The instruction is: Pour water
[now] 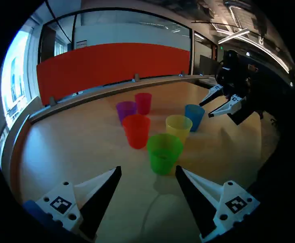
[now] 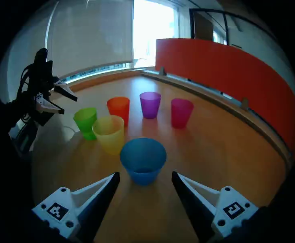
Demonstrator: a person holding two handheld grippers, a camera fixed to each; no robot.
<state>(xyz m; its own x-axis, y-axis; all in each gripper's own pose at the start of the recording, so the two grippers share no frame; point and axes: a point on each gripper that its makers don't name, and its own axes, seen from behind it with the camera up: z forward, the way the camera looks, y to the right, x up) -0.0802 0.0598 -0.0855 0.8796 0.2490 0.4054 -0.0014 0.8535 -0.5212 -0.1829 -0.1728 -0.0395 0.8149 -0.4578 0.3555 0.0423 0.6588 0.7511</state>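
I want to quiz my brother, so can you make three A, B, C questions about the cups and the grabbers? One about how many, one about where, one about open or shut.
1. How many cups stand on the table?
A four
B eight
C six

2. Where is the blue cup in the right gripper view?
A nearest, just ahead of the right gripper
B farthest back in the group
C stacked on top of another one

3. How is the left gripper?
A shut on a cup
B open, holding nothing
C shut on a spoon

Answers:
1 C: six can be counted, each a different colour.
2 A: it sits closest, in front of the gap between the fingertips.
3 B: its fingers are spread wide and touch nothing.
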